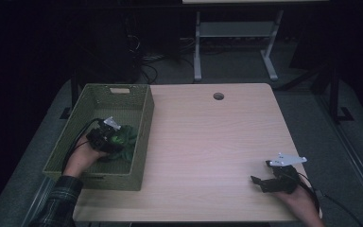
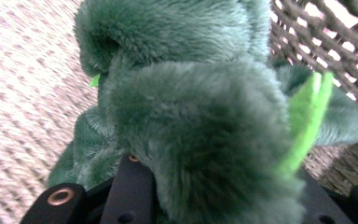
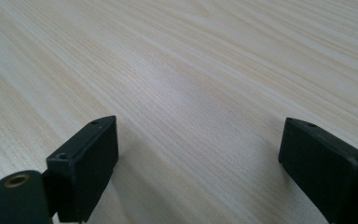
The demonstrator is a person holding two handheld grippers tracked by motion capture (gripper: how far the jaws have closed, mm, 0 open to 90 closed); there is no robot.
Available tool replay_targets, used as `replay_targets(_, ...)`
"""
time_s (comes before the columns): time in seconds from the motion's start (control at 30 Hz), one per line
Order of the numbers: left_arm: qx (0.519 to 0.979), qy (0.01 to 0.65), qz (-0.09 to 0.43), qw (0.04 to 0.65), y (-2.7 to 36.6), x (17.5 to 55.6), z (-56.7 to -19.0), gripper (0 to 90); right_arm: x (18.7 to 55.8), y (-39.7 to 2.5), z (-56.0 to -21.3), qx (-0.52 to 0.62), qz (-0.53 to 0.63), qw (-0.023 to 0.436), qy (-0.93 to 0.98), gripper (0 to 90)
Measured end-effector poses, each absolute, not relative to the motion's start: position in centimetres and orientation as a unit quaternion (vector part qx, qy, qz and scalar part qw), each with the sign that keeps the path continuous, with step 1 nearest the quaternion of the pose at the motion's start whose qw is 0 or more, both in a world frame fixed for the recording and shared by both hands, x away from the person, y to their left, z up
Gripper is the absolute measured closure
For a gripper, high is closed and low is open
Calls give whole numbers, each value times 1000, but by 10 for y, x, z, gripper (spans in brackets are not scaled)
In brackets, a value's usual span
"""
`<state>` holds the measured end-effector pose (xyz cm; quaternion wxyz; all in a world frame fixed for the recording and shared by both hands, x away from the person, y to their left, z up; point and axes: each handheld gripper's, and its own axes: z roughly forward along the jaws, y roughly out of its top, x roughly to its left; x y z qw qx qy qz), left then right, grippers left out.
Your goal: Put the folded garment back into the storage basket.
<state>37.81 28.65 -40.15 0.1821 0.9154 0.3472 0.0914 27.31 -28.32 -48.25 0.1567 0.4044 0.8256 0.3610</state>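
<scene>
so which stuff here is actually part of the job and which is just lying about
Part of the job:
- green plush toy, lying in the basket
- woven basket at the table's left
- left tool, at the toy; whether it grips it is unclear

Just there:
- right tool, open over bare table
- round hole in the tabletop
- white stand behind the table

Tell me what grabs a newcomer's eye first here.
The green plush toy stands out, lying inside the woven basket at the table's left, with the left gripper pressed into its fur. Across the pale wooden table, the right gripper rests near the front right corner, jaws wide apart.
</scene>
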Motion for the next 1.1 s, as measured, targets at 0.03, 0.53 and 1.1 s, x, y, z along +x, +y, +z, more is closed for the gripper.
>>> replay_targets(0.03,917,345,86,181,286,378,-403,630,273,-283,-483,404,361,157,826,116)
replay_targets(0.53,915,339,84,202,304,357,-370,236,273,-283,-483,404,361,157,826,115)
replay_targets(1.1,876,355,114,305,311,345,-325,136,273,-283,-483,404,361,157,826,115)
